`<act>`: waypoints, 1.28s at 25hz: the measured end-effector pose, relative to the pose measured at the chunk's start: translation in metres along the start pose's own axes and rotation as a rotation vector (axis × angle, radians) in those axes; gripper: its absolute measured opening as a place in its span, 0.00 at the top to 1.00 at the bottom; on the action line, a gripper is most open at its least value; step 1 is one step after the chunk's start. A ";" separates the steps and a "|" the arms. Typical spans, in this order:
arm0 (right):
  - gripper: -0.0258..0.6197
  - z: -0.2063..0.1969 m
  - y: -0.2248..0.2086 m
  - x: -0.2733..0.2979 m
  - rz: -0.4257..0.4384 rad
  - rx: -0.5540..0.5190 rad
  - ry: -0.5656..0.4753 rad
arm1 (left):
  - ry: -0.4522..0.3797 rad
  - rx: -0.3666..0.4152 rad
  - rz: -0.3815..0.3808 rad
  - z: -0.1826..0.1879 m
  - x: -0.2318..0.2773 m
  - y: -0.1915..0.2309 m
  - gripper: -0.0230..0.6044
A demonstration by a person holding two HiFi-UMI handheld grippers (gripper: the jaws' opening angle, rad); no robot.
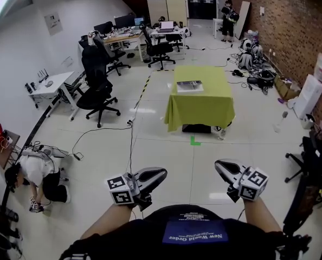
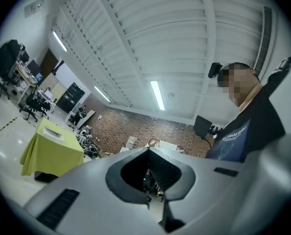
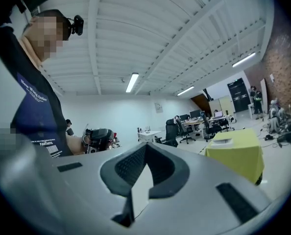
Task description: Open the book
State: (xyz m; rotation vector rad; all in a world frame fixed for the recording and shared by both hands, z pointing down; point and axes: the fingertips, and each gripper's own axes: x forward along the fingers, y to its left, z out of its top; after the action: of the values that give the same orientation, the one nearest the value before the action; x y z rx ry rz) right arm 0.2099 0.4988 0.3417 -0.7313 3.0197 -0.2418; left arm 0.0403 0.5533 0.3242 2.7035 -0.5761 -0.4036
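The left gripper (image 1: 162, 171) and the right gripper (image 1: 217, 164) were seen clenched on nothing and held well apart from the book (image 1: 190, 85). It was laid on the green-draped table (image 1: 203, 106), with its cover too small to be made out.

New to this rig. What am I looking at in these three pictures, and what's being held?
No robot: a person carries a hand-held two-jaw gripper in each hand. The head view looks down from the person's head camera at the left gripper and right gripper, each with a marker cube. The other two views come from cameras riding on each gripper, looking along its jaws. Both are shut and hold nothing. Ahead, a book lies on a table draped in yellow-green cloth.
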 end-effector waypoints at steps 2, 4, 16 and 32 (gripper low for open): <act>0.98 0.001 -0.021 0.009 0.003 0.007 0.004 | 0.017 -0.001 -0.006 0.006 0.015 0.020 0.95; 0.98 -0.003 -0.047 0.017 -0.019 0.011 0.033 | 0.015 -0.020 -0.015 0.012 0.029 0.045 0.95; 0.98 0.037 -0.189 0.159 -0.164 -0.034 0.033 | 0.076 0.006 -0.201 0.097 0.069 0.246 0.95; 0.98 0.051 -0.383 0.246 -0.179 0.016 -0.004 | 0.142 0.017 -0.186 0.138 0.155 0.440 0.95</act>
State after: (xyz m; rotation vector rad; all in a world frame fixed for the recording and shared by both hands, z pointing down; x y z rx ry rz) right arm 0.1681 0.0427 0.3538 -0.9999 2.9460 -0.2672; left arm -0.0193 0.0708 0.3399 2.7837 -0.2913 -0.2513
